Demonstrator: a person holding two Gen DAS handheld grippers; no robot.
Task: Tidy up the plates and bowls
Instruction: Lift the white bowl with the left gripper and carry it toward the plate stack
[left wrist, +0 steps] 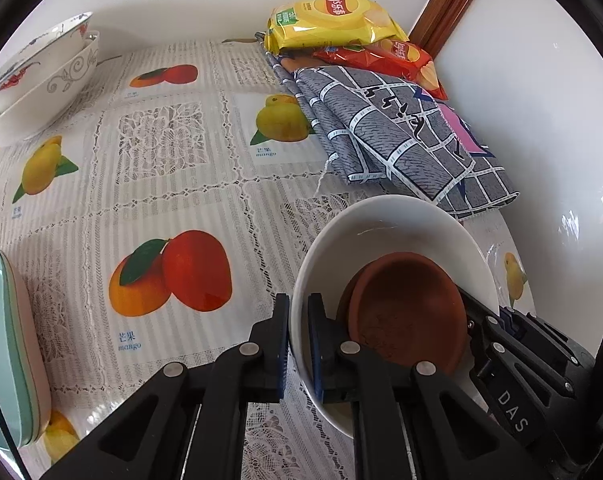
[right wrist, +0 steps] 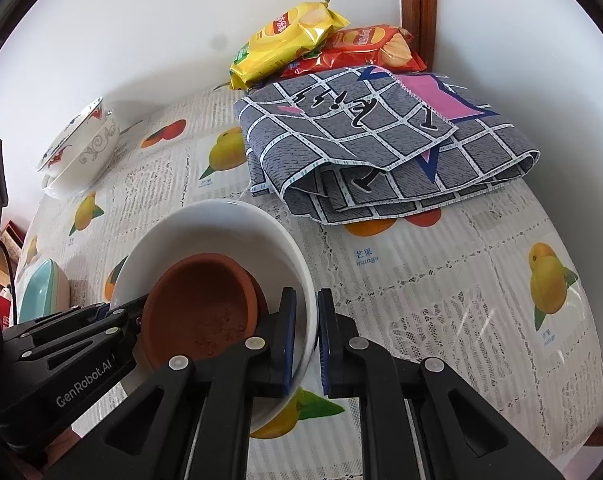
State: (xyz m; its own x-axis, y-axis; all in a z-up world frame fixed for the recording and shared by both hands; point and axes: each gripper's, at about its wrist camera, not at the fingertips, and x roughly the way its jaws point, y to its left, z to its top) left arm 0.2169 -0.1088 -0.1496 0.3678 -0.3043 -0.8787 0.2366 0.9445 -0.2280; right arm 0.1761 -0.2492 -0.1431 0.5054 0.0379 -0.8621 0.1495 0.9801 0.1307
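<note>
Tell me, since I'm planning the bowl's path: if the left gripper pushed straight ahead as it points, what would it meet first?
Beyond the white bowl it clamps, probably the grey checked cloth behind; depth is unclear.

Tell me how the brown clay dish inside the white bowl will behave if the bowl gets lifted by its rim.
The brown clay dish lies loose and tilted against the white bowl's wall, so it will probably slide or clatter. Its matte surface may grip slightly. It looks like unglazed terracotta, so likely brittle if it knocks the glossy bowl.

Two chip bags (left wrist: 333, 20), one cloth (left wrist: 397, 136)
</note>
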